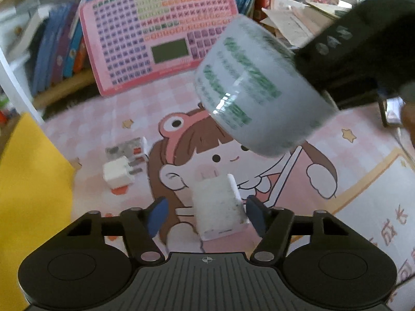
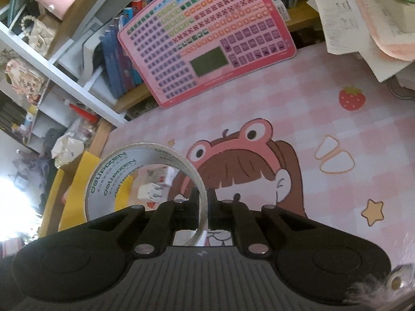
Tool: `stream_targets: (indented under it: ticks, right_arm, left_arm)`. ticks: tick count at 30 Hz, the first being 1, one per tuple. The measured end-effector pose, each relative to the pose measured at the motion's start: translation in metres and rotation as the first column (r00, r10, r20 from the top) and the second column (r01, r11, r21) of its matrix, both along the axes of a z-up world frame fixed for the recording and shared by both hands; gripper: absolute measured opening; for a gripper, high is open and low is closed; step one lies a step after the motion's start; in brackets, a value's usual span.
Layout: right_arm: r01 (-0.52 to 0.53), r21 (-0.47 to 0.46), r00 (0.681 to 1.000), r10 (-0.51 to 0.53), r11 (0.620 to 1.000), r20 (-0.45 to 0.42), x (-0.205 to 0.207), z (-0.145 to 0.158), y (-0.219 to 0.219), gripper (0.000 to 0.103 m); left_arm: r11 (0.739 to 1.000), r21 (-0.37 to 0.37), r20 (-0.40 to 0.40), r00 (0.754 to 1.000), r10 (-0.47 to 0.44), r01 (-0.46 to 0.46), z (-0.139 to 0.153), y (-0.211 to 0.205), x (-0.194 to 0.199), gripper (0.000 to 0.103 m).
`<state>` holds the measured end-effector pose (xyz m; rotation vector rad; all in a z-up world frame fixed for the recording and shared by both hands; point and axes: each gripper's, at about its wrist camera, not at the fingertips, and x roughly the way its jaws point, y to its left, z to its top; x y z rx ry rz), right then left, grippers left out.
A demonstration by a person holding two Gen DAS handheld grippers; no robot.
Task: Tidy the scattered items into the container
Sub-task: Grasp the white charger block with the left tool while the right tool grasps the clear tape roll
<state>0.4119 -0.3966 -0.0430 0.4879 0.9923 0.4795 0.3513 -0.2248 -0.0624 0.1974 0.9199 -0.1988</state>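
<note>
The left gripper (image 1: 205, 213) pointed steeply down at the desk, its blue-padded jaws partly apart. A white block stood between the pads (image 1: 157, 213); the right pad sat just beside it and the left pad stood clear of it. The right gripper (image 2: 203, 204) was tilted down too, its black jaws pinched together on the wall of a tape roll, one finger inside the ring and one outside. In the left view its dark body reached in from the upper right corner, carrying the roll aloft.
</note>
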Motion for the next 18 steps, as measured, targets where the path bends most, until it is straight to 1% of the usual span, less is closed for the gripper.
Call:
stream_targets:
  ticks: [1,3,5,7,11,15,18]
  right_arm:
    - [0.002,-0.001,1.000,-0.002,1.000,-0.005,-0.001,-0.001,0.000,0.006]
    - [0.009,-0.005,1.000,-0.009,1.000,-0.013,-0.002,-0.004,0.001,0.006]
    - [0.015,-0.008,1.000,-0.015,1.000,-0.022,-0.003,-0.005,0.000,0.006]
    - [0.019,-0.011,0.999,-0.019,1.000,-0.026,-0.004,-0.006,0.001,0.006]
    - [0.019,-0.014,0.999,-0.020,1.000,-0.025,-0.006,-0.006,0.002,0.006]
    - [0.022,-0.014,1.000,-0.023,1.000,-0.017,-0.011,-0.004,0.001,0.006]
    - [0.026,-0.011,1.000,-0.027,1.000,-0.015,-0.019,-0.002,0.000,0.006]
  left_arm:
    - [1.000,-0.016,-0.011,1.000,0.005,-0.005,-0.001,0.001,0.002,0.057]
    - [0.999,-0.037,-0.035,0.999,0.010,-0.011,-0.003,0.001,0.006,0.046]
    - [0.999,-0.047,-0.054,0.998,0.019,-0.022,-0.006,0.001,0.007,0.042]
    - [0.998,-0.058,-0.056,0.998,0.028,-0.032,-0.007,0.002,0.007,0.042]
    - [0.998,-0.043,-0.061,0.997,0.039,-0.042,-0.004,0.005,0.005,0.041]
    - [0.988,-0.123,-0.057,0.995,0.085,-0.092,0.013,0.022,-0.006,0.041]
    - [0.978,-0.176,-0.063,0.993,0.099,-0.109,0.025,0.034,-0.021,0.041]
